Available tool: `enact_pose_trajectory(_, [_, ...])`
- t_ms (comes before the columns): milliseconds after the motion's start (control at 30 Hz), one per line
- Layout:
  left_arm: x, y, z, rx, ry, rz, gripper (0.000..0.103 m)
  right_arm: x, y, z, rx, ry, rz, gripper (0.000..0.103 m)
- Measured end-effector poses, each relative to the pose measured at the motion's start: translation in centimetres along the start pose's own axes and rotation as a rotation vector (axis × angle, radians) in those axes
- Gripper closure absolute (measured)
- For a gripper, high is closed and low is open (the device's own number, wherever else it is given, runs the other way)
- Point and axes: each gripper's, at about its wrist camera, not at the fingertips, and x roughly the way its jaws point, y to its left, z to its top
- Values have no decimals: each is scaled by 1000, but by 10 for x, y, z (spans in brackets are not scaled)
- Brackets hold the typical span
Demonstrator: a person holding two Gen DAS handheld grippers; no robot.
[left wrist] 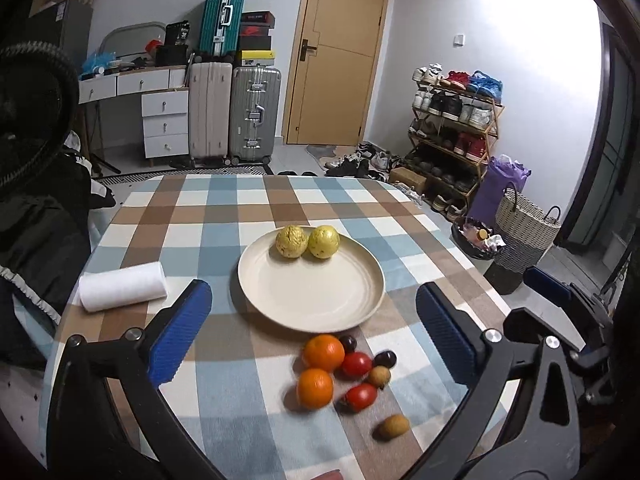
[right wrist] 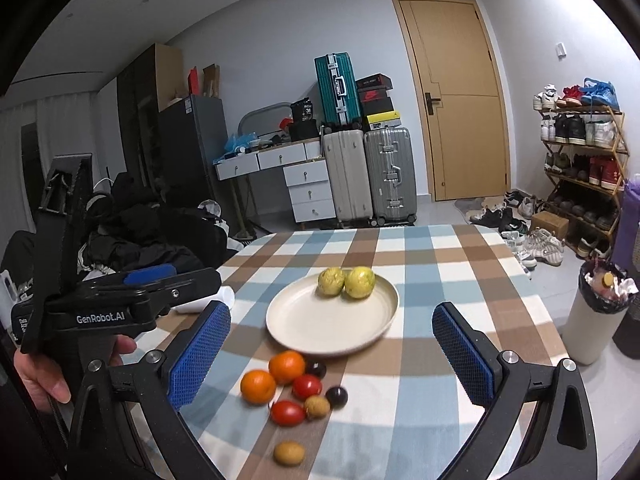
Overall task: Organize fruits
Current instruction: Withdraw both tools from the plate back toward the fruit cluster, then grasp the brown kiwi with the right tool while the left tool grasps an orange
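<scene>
We have two wrist fisheye cams, both looking fwd along the tool fingers, across the tabletop (left wrist: 224, 216) toward the far wall w/ the door (left wrist: 340, 52). Left cam sits low and near, above the tabletop's near edge, angled slightly down; the right tool (left wrist: 548, 292) shows at its right edge. Right cam sits beside it, a bit further back, w/ the left tool (right wrist: 148, 276) at its left. Both views share the plate (left wrist: 312, 304), the loose fruit cluster (left wrist: 340, 368), suitcases and shoe rack (left wrist: 452, 140).
</scene>
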Motion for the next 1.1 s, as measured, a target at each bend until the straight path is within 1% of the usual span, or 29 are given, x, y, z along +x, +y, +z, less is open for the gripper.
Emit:
enact_pose_trajectory(100, [-9, -1, -14, -2, 2, 6, 1, -7, 3, -13, -11, 13, -5, 0])
enact_pose_trajectory(200, [-13, 2, -30, -20, 26, -2, 1, -10, 4, -27, -15, 35, -20, 0])
enact_pose_trajectory(267, [-10, 2, -40, -18, 54, -9, 1, -10, 4, -37, -1, 60, -12, 0])
enact_pose_trajectory(333, [-7, 3, -48, -20, 75, 4, 1, -8, 4, -44, 8, 88, 3, 0])
enact_pose_trajectory(400, [-6, 5, -58, -37, 97, -9, 1, -6, 7, -53, -2, 118, 21, 0])
enact_pose_trajectory(500, [2, 11, -67, -48, 117, -8, 1, 1, 13, -68, -26, 175, 29, 0])
enact_pose_trajectory(600, [7, 19, -74, -62, 137, -10, 1, 12, 18, -83, -21, 237, 50, 0])
enact_pose_trajectory(733, [15, 31, -83, -92, 170, -7, 1, 24, 24, -98, -20, 286, 79, 0])
enact_pose_trajectory(833, [16, 36, -86, -96, 176, 1, 1, 37, 29, -105, -14, 330, 108, 1])
enact_pose_trajectory(867, [16, 38, -87, -95, 176, 3, 1, 43, 30, -108, -4, 355, 120, 2])
enact_pose_trajectory(900, [16, 39, -88, -94, 175, 4, 1, 48, 31, -109, 2, 372, 115, 4])
enact_pose_trajectory(933, [17, 41, -89, -93, 177, 6, 1, 52, 33, -111, 8, 385, 110, 11])
enact_pose_trajectory(967, [17, 42, -89, -93, 179, 8, 1, 55, 34, -112, 10, 390, 115, 21])
enact_pose_trajectory(1100, [22, 46, -93, -106, 200, 16, 1, 63, 39, -117, -4, 406, 101, 28])
